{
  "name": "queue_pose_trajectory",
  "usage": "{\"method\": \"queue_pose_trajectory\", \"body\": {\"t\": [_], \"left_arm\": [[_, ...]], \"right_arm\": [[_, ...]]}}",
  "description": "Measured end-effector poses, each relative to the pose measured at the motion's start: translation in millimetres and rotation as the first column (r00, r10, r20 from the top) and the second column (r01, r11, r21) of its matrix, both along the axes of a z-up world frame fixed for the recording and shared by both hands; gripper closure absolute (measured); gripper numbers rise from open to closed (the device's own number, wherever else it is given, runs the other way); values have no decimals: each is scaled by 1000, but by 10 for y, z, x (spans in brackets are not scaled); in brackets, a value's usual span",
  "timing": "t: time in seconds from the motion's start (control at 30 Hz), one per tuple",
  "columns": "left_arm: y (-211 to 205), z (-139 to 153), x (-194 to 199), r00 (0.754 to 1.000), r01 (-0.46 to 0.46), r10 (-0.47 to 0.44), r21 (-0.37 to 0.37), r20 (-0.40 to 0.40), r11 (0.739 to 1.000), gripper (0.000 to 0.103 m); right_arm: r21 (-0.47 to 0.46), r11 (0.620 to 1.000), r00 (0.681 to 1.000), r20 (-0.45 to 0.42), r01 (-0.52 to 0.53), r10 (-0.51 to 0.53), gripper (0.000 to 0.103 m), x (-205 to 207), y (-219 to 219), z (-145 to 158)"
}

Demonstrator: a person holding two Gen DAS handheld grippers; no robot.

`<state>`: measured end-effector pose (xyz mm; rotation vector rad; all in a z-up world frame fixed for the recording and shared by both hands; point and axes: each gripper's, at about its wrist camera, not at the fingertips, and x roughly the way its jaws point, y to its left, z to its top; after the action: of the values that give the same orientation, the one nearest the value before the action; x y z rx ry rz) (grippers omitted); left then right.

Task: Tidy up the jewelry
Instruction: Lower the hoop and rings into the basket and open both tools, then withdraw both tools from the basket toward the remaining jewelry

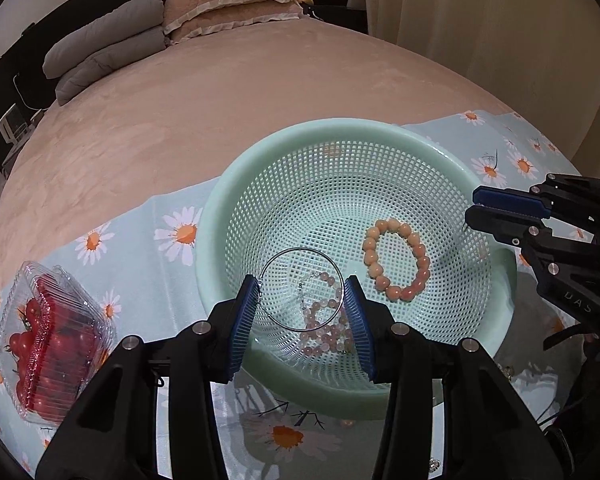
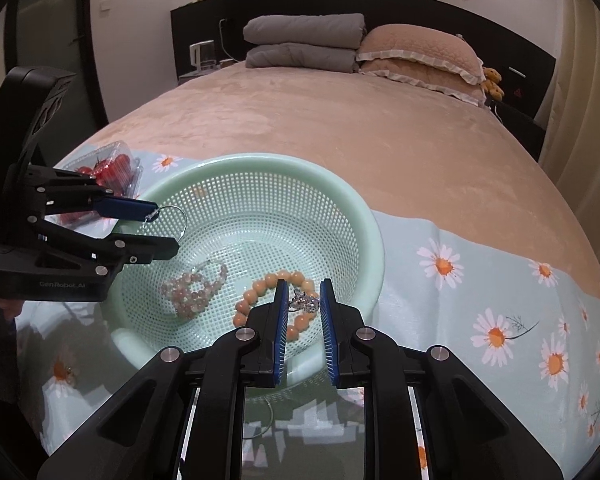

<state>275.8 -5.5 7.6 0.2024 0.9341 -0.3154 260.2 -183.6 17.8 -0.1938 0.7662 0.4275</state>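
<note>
A mint green mesh basket [image 1: 220,216] [image 2: 364,216] sits on a daisy-print cloth. Inside lie an orange bead bracelet [image 1: 396,258] [image 2: 256,292] and a pale pink bead bracelet [image 1: 324,332] [image 2: 192,292]. My left gripper [image 1: 302,308] [image 2: 162,226] holds a thin silver bangle [image 1: 300,252] [image 2: 178,216] between its blue pads, above the basket. My right gripper [image 2: 304,300] [image 1: 470,204] is nearly closed on a small silver jewelry piece [image 2: 304,300] over the basket's near rim.
A clear plastic box of cherry tomatoes [image 1: 48,336] [image 2: 112,170] lies on the cloth left of the basket. A beige bed [image 2: 340,120] with pillows [image 2: 416,56] and folded grey blankets [image 2: 304,44] stretches behind. A reflective surface [image 2: 300,432] lies below my right gripper.
</note>
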Motion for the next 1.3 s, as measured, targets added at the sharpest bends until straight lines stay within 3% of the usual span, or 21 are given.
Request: {"method": "queue_pose_trajectory", "body": {"t": [0.13,0.2,0.23,0.27,0.3,0.47,0.73,0.9,1.07,1.3], "left_arm": [[16,30,10,1000,-13,13,-15,6,1000,56],[24,61,5,1000,-14,15,-32,10,999,51],[29,92,-12,1000,-13,14,-40,15,999,46],[29,129,-36,999,-19,19,-34,29,999,34],[28,169,-63,998,-30,31,-15,48,999,24],[124,368,-185,993,-80,79,1,91,997,8],[367,481,-451,989,-134,135,-23,63,991,6],[478,403,-648,988,-154,155,-25,23,988,6],[594,203,-807,982,-186,185,-29,-38,982,6],[650,-115,-1047,975,-195,190,-41,-113,980,6]], "right_arm": [[-9,1000,1000,4,14,-14,85,14,-5,-26],[11,1000,1000,3,13,-13,71,7,-19,-4],[17,1000,1000,11,13,-13,56,-16,-14,20],[3,999,999,34,32,-32,38,-37,-17,48],[-11,999,997,62,50,-49,34,-65,-18,80],[6,998,994,87,68,-69,32,-155,-86,242],[-1,996,987,132,87,-86,25,-473,-152,488],[-20,996,986,142,88,-85,19,-684,-181,538],[-15,996,989,124,88,-85,19,-894,-227,410],[-38,996,996,46,75,-73,19,-1077,-231,-18]]}}
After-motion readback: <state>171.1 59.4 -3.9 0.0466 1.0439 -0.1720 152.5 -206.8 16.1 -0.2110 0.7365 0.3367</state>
